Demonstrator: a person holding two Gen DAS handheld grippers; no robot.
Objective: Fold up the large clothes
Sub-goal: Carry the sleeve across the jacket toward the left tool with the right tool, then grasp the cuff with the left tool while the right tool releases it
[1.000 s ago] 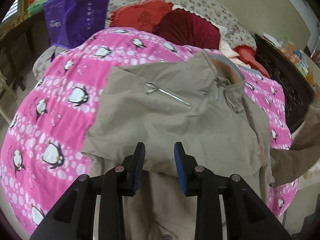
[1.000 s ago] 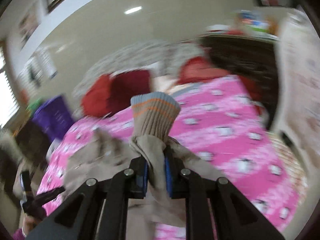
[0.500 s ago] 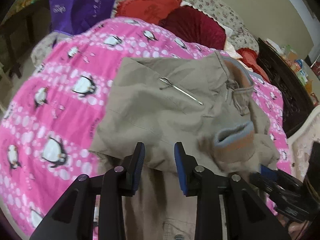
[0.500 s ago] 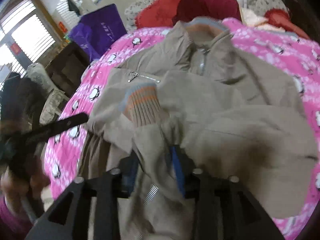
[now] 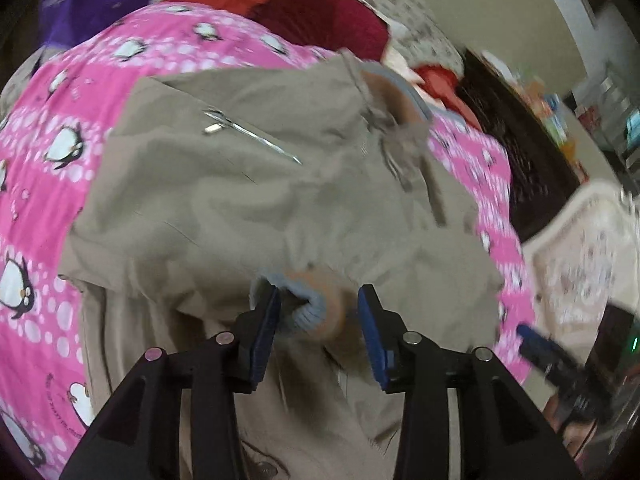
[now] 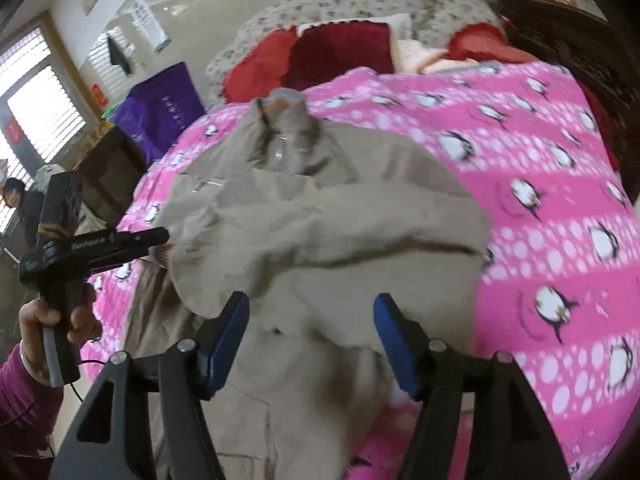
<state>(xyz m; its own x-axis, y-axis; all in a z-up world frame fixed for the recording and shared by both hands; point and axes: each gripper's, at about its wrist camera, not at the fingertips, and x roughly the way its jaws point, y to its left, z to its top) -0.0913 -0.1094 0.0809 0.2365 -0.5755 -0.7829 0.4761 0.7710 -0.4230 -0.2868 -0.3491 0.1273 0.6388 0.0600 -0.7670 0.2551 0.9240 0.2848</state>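
Observation:
A large beige jacket (image 5: 248, 200) lies on a pink penguin blanket (image 5: 36, 184), collar toward the pillows; it also shows in the right wrist view (image 6: 328, 216). One sleeve is folded across the body, and its blue and orange ribbed cuff (image 5: 316, 308) rests between the open fingers of my left gripper (image 5: 318, 320), which is not closed on it. My right gripper (image 6: 312, 336) is open and empty above the jacket's lower part. The left gripper shows from the side in the right wrist view (image 6: 160, 236).
Red pillows (image 6: 336, 52) and a floral headboard cushion (image 6: 360, 0) lie at the far end of the bed. A purple bag (image 6: 160, 108) stands at the left, dark furniture (image 5: 532, 152) at the right. A person (image 6: 16, 204) sits by the window.
My right gripper carried the sleeve over the jacket's body, let it go and drew back open. The cuff now lies between my left gripper's fingers.

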